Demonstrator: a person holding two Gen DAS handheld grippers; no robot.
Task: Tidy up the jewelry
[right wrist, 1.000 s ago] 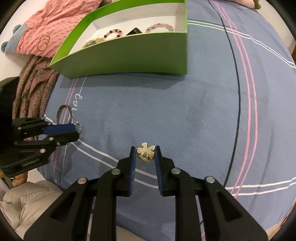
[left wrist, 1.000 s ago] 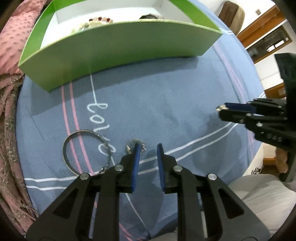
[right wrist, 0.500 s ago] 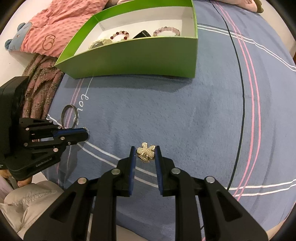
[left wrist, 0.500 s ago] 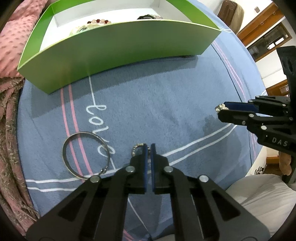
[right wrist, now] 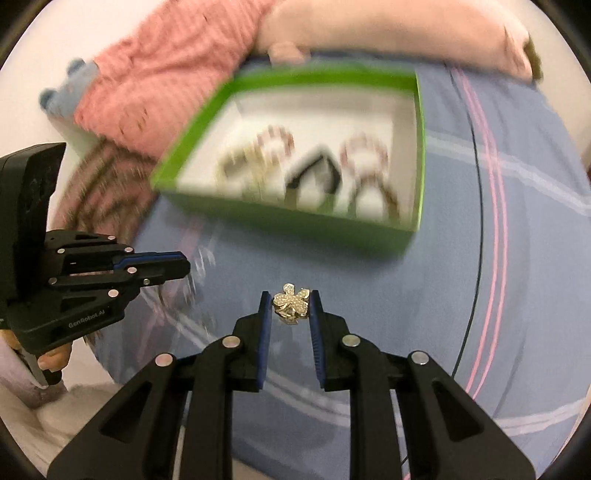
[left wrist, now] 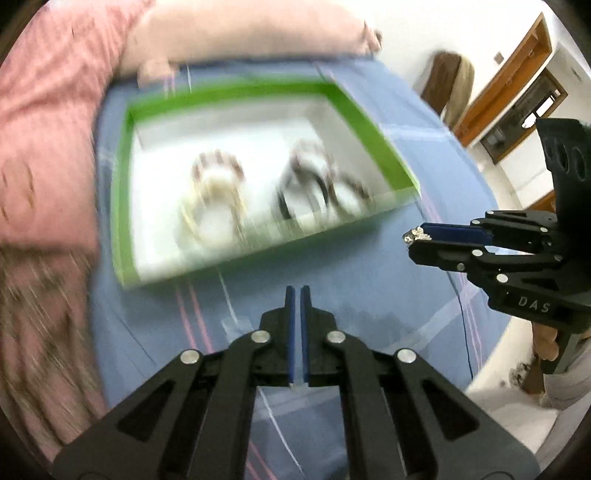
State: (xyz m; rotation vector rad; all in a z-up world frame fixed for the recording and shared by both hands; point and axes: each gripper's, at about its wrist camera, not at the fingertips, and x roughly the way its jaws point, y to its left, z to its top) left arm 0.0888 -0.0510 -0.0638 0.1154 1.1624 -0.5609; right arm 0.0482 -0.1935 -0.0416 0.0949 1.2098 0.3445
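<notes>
My right gripper (right wrist: 290, 297) is shut on a small gold flower-shaped jewel (right wrist: 291, 305), held above the blue bedspread (right wrist: 424, 295). In the left wrist view the same gripper (left wrist: 416, 238) shows at the right with the sparkling jewel (left wrist: 415, 233) at its tips. My left gripper (left wrist: 295, 291) is shut, and nothing shows between its blue pads. It appears from the side in the right wrist view (right wrist: 185, 266). Ahead of both lies the open green box (left wrist: 123, 206) (right wrist: 288, 225), blurred, with several bracelets on its white floor.
A pink blanket (left wrist: 44, 122) and a pale pink pillow (left wrist: 240, 33) lie behind and left of the box. Brown patterned fabric (left wrist: 40, 325) runs along the bed's left edge. A hand (right wrist: 51, 360) grips the left tool. Wooden door frames (left wrist: 517, 66) stand at the far right.
The left jaws closed at a small ring on the bedspread. Both grippers then rose and tilted, so the box interior now shows. The large metal ring has left the left wrist view.
</notes>
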